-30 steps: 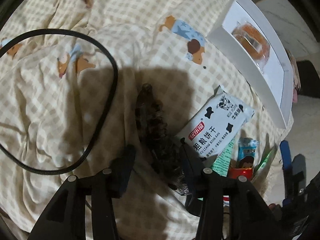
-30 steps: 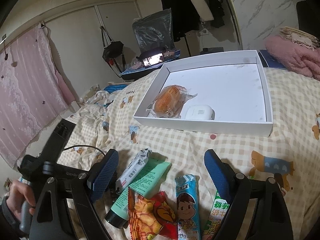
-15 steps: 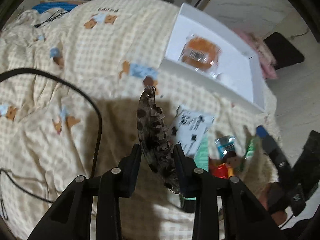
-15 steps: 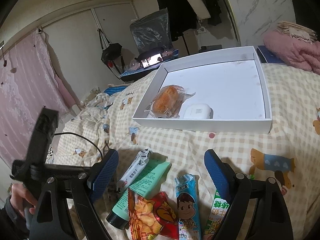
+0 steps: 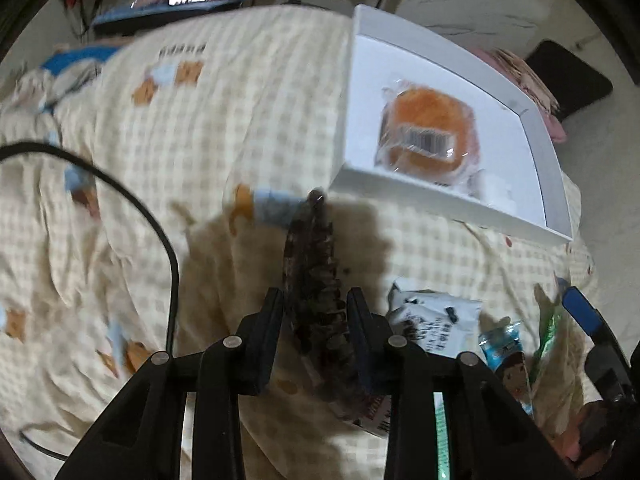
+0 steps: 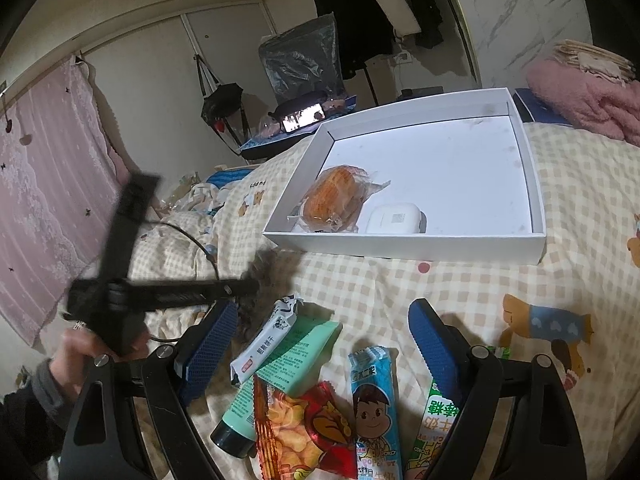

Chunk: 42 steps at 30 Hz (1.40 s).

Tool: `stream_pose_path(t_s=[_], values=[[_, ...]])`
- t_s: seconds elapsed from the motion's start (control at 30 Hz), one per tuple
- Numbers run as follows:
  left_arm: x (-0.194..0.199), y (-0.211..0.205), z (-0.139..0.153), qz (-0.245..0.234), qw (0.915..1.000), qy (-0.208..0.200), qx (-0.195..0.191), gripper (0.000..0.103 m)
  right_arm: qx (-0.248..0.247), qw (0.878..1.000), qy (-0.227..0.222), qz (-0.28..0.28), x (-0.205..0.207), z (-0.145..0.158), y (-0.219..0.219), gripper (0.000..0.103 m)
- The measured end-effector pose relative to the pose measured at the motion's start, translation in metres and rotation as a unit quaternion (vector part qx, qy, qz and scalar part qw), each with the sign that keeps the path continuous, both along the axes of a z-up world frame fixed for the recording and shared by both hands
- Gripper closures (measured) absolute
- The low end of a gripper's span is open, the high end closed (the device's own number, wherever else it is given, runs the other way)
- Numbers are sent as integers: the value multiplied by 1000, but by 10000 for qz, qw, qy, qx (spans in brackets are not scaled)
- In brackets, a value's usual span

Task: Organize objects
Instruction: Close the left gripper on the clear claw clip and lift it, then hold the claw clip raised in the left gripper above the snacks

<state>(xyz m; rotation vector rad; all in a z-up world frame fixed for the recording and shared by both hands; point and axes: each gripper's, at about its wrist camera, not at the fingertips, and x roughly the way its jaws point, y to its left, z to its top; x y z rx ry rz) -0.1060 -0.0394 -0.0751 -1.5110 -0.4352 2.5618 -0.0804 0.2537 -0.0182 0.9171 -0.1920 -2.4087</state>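
With my left gripper (image 5: 314,316) clamped on the dark hair claw (image 5: 312,264), lifted at frame centre, transfer is in hand. Next: carry it to the white box (image 5: 536,128) at upper right, judged clear. Right gripper (image 6: 320,344) stands wide, empty.

Tortoiseshell-brown hair claw (image 5: 310,280); white box (image 6: 404,246); cream-checked bedspread (image 5: 248,120).

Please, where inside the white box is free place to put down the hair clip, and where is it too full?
The white box is bare across its far and right floor. Its near-left corner is crowded: wrapped bread beside the white earbud case. The left gripper holds the hair clip above the blanket.
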Motion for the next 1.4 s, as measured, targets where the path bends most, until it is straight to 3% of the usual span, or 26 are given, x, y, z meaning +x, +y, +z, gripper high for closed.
stream_pose_path(t_s=[0.17, 0.23, 0.3, 0.37, 0.43, 0.6, 0.8, 0.97, 1.07, 1.4], values=[[1, -6, -1, 57, 9999, -10, 141, 66, 30, 10000, -10, 35, 0, 0, 0, 15], [-2, -5, -4, 29, 9999, -92, 141, 57, 39, 10000, -5, 53, 0, 0, -1, 15], [-3, -3, -6, 43, 9999, -72, 66, 57, 43, 10000, 8, 45, 1, 0, -1, 15], [1, -4, -6, 147, 9999, 14, 7, 69, 32, 10000, 11, 32, 1, 0, -1, 15], [6, -11, -4, 325, 9994, 73, 53, 69, 26, 10000, -2, 21, 0, 0, -1, 15], [41, -14, 35, 210, 9980, 595, 50, 69, 8, 10000, -16, 34, -1, 0, 0, 15], [72, 5, 75, -33, 9938, 1014, 455, 69, -49, 10000, -47, 39, -1, 1, 2, 15], [97, 25, 85, 9, 9901, 1399, 124, 69, -64, 10000, -55, 45, -1, 1, 2, 15], [105, 44, 78, -214, 9868, 1547, -437, 69, -48, 10000, -62, 58, -1, 1, 1, 15], [103, 53, 53, -472, 9928, 1095, -123, 69, -75, 9999, -124, 77, -2, -2, 0, 15]])
